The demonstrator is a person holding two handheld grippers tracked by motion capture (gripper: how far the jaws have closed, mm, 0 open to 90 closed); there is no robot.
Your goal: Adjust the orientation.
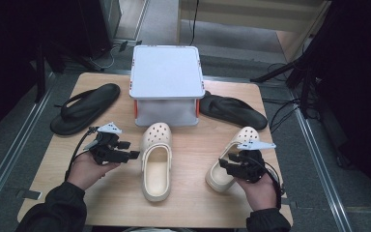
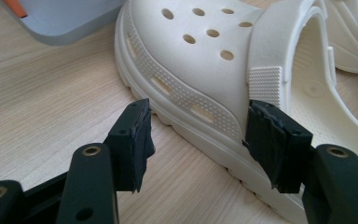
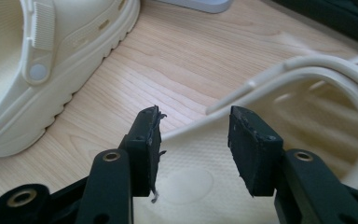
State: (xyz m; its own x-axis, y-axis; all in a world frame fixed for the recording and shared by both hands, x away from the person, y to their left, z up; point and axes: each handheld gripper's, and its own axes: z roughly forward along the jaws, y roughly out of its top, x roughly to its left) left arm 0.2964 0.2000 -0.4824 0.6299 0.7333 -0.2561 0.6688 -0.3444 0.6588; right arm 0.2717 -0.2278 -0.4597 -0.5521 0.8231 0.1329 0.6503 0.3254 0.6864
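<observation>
Two cream perforated clogs lie on the wooden table [image 1: 193, 198]. The middle clog [image 1: 156, 164] points its toe at the far side. My left gripper [image 1: 134, 155] is just left of it, open; in the left gripper view its jaws [image 2: 198, 135] flank the ribbed side of that clog [image 2: 200, 60], one pad over bare wood, the other close by the strap hinge. The second clog [image 1: 244, 137] lies at the right, angled. My right gripper [image 1: 223, 164] hovers open at its heel, and the clog's rim [image 3: 307, 116] runs between the jaws [image 3: 195, 140] without being pinched.
A grey lidded box [image 1: 166, 72] stands at the far middle of the table. One black flip-flop [image 1: 84, 108] lies to the box's left, and another [image 1: 232, 110] to its right. Cables and dark stands surround the table on the floor.
</observation>
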